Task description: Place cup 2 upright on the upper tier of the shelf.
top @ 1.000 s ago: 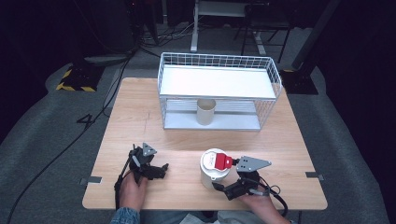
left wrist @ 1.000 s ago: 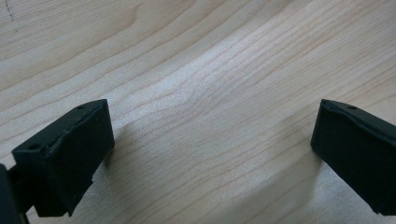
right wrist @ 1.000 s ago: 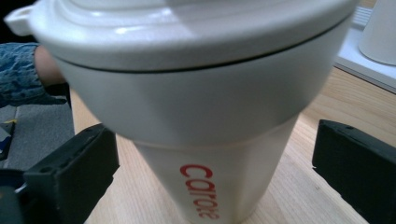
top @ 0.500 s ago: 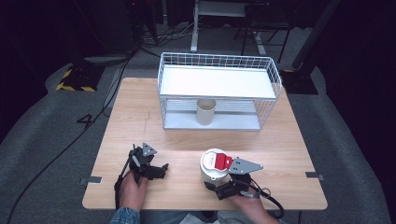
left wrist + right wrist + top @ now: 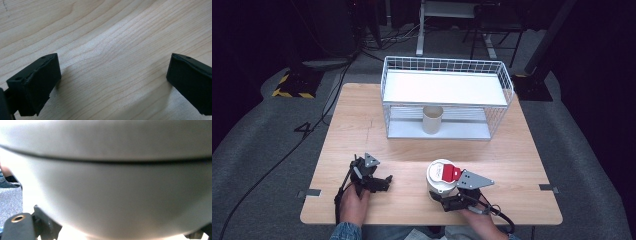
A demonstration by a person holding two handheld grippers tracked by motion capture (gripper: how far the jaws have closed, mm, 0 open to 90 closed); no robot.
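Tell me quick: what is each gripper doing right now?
Left gripper: open, fingers wide apart over bare table, holding nothing.
Right gripper: around the white cup; whether it is shut on it cannot be told.

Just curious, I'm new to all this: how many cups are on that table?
2. A white lidded cup with a red label stands at the near edge against the right gripper. A beige cup stands inside the wire basket.

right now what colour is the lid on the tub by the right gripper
White lid with a red label, best in the high view.
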